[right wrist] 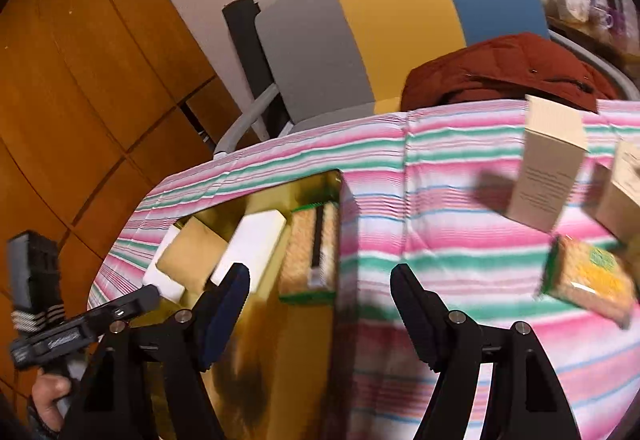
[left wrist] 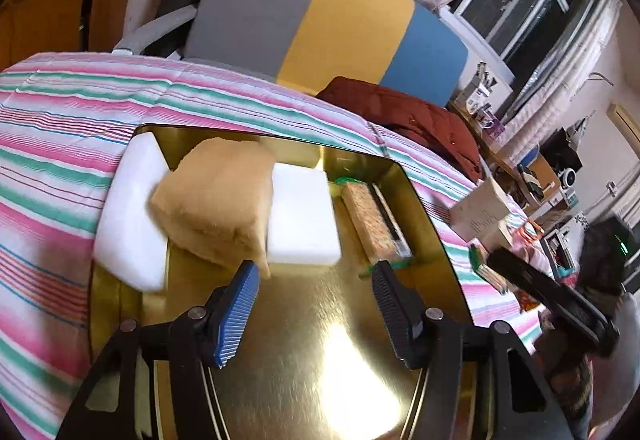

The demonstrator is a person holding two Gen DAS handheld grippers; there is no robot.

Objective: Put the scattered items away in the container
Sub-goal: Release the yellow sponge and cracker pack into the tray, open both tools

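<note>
Both wrist views angled down, close, sharing gold tin (left wrist: 436, 224).

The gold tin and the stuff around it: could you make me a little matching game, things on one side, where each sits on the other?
Things:
1. tan pouch
2. cracker pack with black strip
3. beige box
4. yellow-labelled cracker pack

Places:
A. flat on the striped cloth, outside the gold tin
B. in the tin, along its right wall
C. in the tin, on top of white foam blocks
D. standing upright on the cloth

Pairs: 1-C, 2-B, 3-D, 4-A
</note>
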